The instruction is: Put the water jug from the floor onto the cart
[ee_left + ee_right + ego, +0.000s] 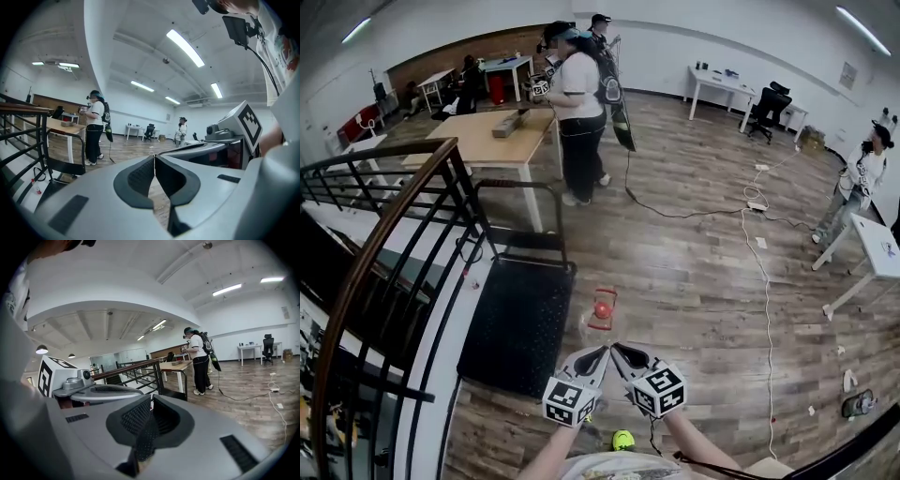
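Note:
In the head view the water jug (602,309), clear with a red cap and red handle, stands on the wooden floor just right of the cart. The cart (517,323) is a black flat platform with a black tube handle (520,185) at its far end. My left gripper (602,352) and right gripper (619,350) sit side by side close in front of me, tips pointing at the jug and a short way from it. Both are shut with nothing between the jaws, as the left gripper view (154,161) and right gripper view (151,405) show.
A dark metal railing (384,244) runs along the cart's left side. A person (579,112) stands at a wooden table (492,136) beyond the cart. A white cable (766,281) trails over the floor at the right, near a white table (877,253) and another person (858,183).

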`<state>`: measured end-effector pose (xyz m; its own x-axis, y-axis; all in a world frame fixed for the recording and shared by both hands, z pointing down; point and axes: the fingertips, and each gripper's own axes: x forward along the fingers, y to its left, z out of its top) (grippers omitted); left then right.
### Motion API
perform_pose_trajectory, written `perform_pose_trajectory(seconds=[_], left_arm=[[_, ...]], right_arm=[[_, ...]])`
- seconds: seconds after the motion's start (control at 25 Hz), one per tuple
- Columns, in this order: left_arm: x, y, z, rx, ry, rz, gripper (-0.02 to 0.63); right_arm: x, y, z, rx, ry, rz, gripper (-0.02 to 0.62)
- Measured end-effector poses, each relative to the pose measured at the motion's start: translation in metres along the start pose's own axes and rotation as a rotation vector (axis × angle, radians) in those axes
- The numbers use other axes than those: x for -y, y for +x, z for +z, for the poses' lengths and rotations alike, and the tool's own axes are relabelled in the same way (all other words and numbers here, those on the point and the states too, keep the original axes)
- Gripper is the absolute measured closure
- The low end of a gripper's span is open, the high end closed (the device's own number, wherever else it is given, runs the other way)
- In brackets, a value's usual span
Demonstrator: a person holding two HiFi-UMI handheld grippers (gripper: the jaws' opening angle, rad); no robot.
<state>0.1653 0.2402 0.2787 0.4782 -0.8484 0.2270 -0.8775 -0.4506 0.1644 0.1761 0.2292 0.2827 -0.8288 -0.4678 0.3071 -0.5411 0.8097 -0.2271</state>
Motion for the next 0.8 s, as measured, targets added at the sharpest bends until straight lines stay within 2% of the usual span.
perform_pose_trajectory(seconds=[0.4, 0.8], left_arm=[[-0.062, 0.027, 0.021, -0.030, 0.022, -0.078, 0.594], [-0.097, 0.071, 0.024, -0.045, 0.038, -0.120, 0.594]], right_arm=[[0.024, 0.061, 0.033, 0.033, 0.031, -0.056, 0.572], [0.065, 0.099, 0.038, 0.025, 0.062, -0.084, 0.572]])
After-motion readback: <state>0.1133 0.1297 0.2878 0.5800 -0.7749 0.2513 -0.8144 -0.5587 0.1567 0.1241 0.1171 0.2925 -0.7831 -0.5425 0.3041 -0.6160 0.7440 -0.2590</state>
